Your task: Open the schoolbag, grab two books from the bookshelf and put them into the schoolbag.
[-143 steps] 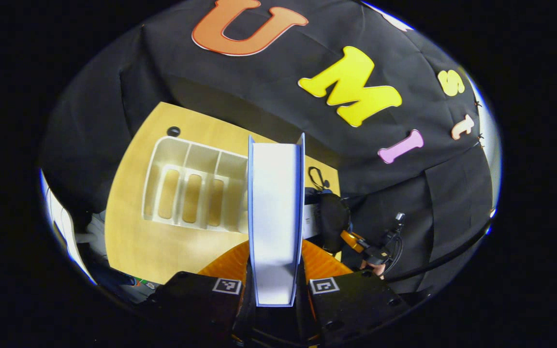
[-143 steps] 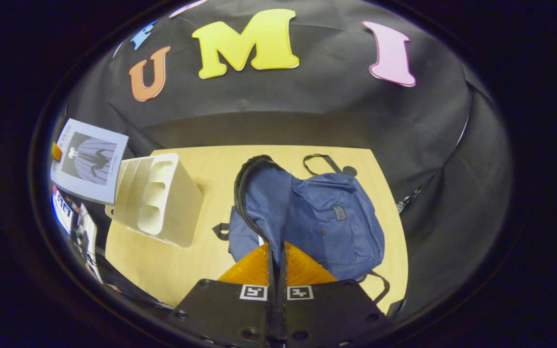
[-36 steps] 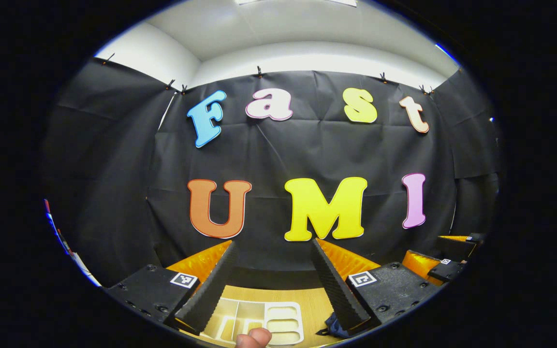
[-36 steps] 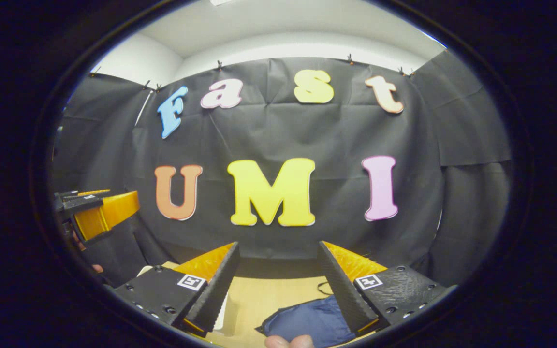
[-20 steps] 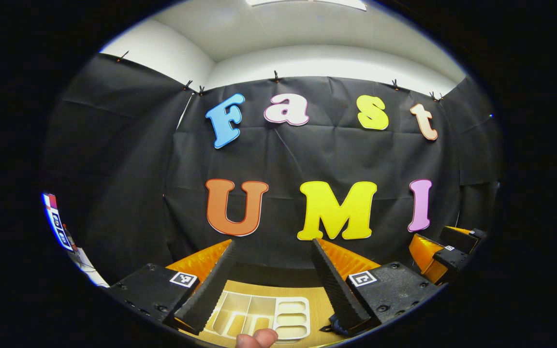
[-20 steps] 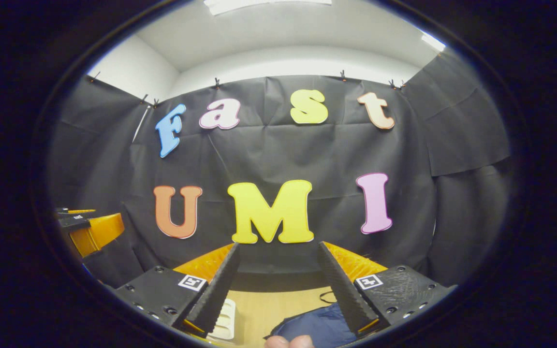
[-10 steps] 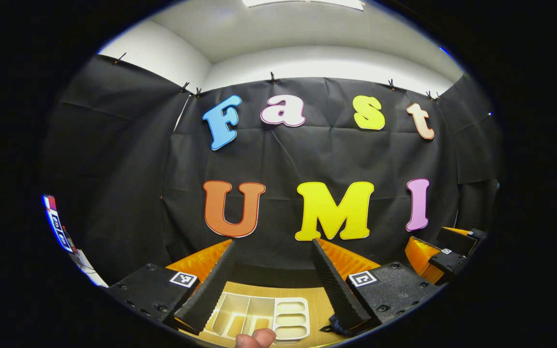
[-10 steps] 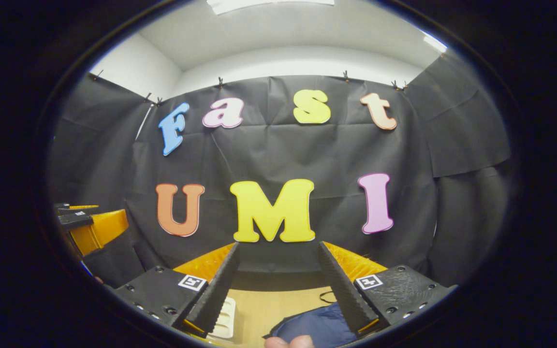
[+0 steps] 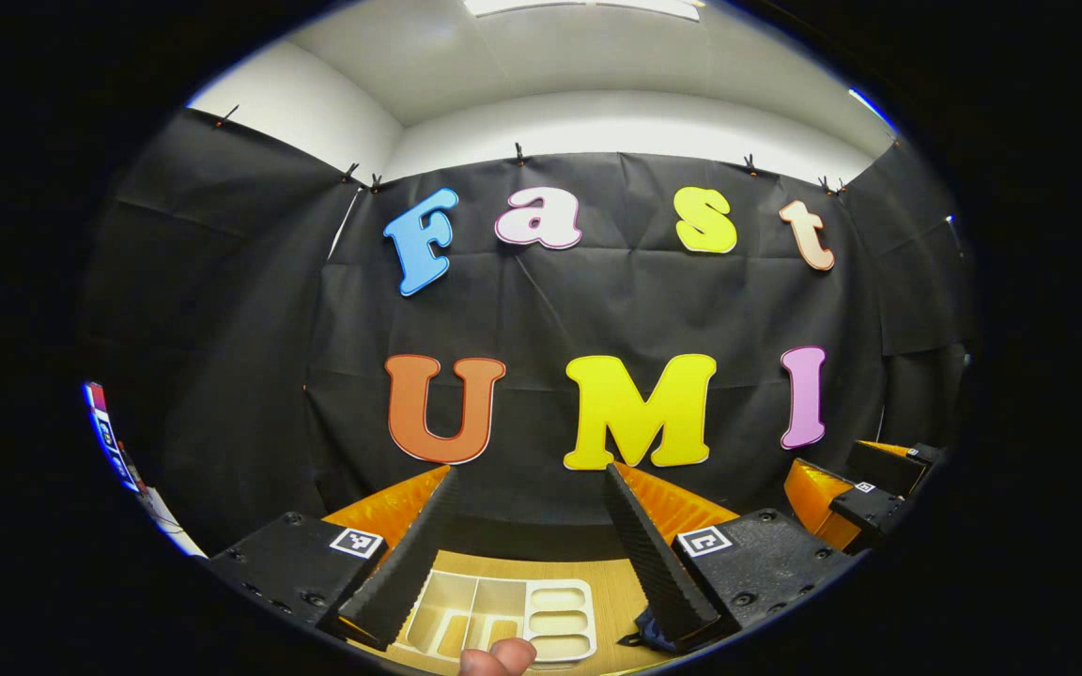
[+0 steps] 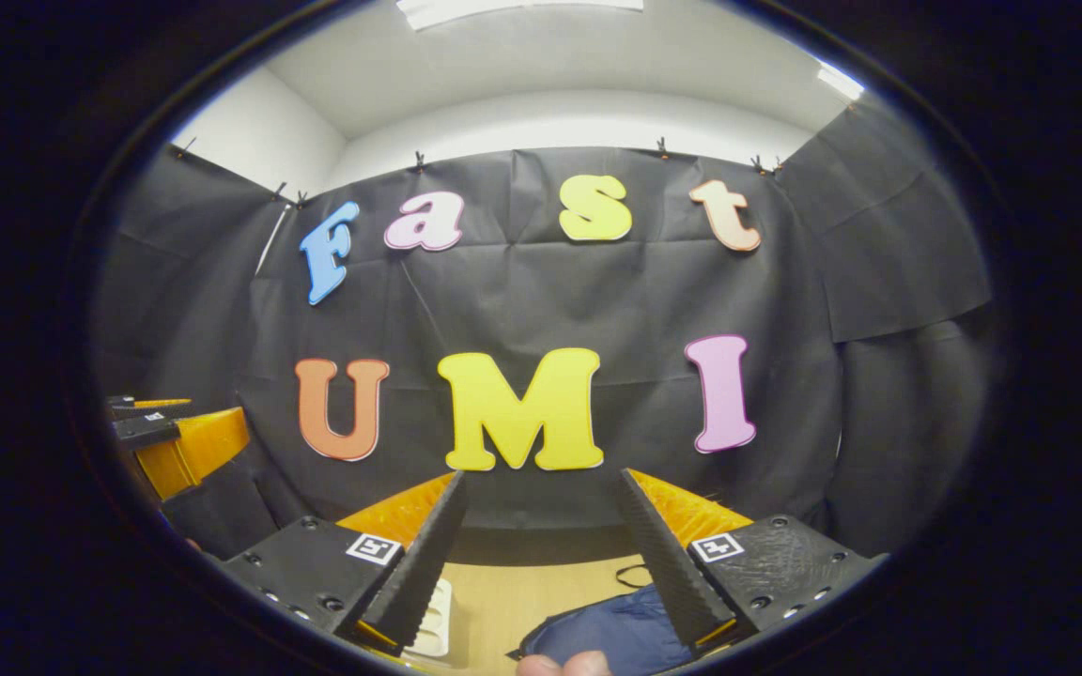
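Wood-grained and pale, the bench shows as a narrow strip at 6 o'clock in the left gripper view, under the creased black cloth wall. On it lies the bookshelf — a cream moulded rack with ribbed dividers and rounded oblong slots. The left gripper points level at the wall, its fingers spread wide, wedge-shaped with ridged inner faces, nothing between them. A fingertip of the holding hand pokes in at 6 o'clock. A dark blue corner of the schoolbag peeks beside the finger toward 5 o'clock. At 3 to 4 o'clock the right gripper shows as a blocky body, farther off.

In the right gripper view the right gripper also faces the wall, fingers spread apart and empty, their inner faces toothed. Between them at 6 o'clock lies the schoolbag — soft, rumpled navy fabric on the bench, a thin black strap loop curling just beyond it. A cream edge of the bookshelf sits beside the finger toward 7 o'clock. At 9 o'clock the left gripper juts in, boxy; whether its fingers are parted cannot be told here.
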The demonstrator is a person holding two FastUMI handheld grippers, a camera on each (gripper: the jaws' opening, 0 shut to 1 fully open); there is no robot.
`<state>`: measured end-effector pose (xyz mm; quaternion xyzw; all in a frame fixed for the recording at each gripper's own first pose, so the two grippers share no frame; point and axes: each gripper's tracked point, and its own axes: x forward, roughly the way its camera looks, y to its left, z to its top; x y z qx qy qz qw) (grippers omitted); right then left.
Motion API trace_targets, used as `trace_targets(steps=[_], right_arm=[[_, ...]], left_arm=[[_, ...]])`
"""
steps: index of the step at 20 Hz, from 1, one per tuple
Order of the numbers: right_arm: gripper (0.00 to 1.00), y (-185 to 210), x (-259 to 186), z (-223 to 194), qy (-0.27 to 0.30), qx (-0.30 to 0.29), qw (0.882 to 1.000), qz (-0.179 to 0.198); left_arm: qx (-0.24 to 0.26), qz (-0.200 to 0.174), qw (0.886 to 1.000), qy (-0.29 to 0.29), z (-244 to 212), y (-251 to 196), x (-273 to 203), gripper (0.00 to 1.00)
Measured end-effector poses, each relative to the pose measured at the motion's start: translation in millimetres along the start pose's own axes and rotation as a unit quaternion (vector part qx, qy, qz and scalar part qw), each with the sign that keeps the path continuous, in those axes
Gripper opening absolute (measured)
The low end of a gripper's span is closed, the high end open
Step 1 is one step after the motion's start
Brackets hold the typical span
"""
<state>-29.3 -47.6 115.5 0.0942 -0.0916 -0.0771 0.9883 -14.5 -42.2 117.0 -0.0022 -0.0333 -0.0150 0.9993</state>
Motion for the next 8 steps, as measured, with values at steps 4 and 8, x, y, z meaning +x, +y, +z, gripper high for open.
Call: trace_targets(steps=[4,8], right_arm=[[0.96,-16,-3,2,-0.006,-0.003,1.000,-0.007],[0.96,-18,-8,2,-0.003,0.000,1.000,-0.008]], left_arm=[[-0.001,-0.011,1.000,0.002,-2,-12,3,0.98],[0.004,-0.014,1.000,0.002,-3,-18,6,0.98]])
